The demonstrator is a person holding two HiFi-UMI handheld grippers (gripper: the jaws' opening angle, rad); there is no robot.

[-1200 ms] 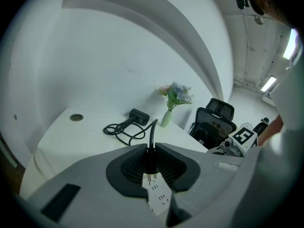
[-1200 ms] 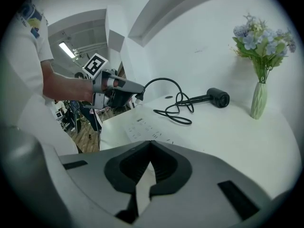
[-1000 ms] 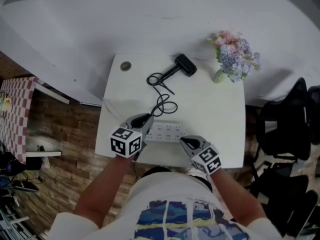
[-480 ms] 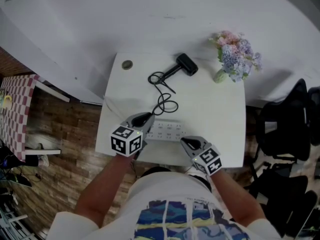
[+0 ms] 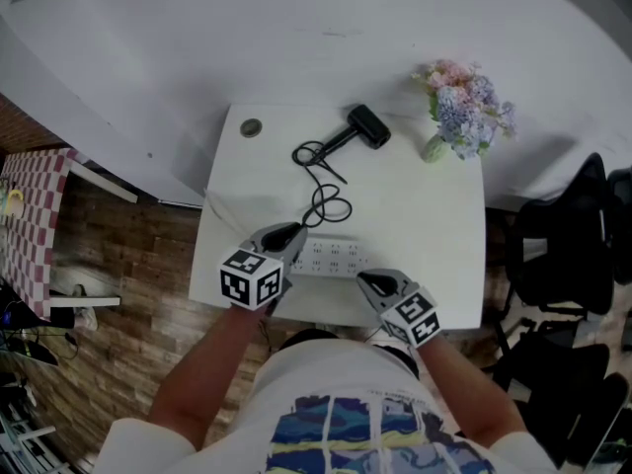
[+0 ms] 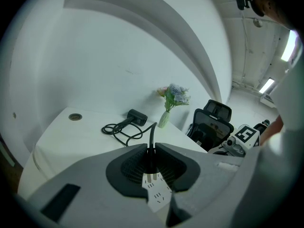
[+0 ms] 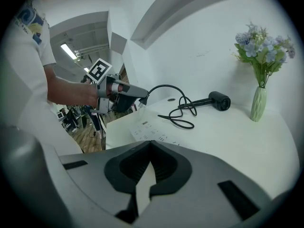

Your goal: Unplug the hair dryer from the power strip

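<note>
Both grippers are held low and forward, on bare forearms.
The left gripper (image 5: 282,236) is pitched downward and clamped on the black plug (image 6: 151,161). The right gripper (image 5: 372,282) is angled down likewise, its jaws drawn together at the tips. The left forearm (image 5: 212,363) and right forearm (image 5: 464,383) are extended ahead.

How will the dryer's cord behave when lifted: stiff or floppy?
Probably floppy: the cord lies in loose loops on the table. Likely light, so it should trail the plug held in the left claw. It may tug the dryer at its far end.
</note>
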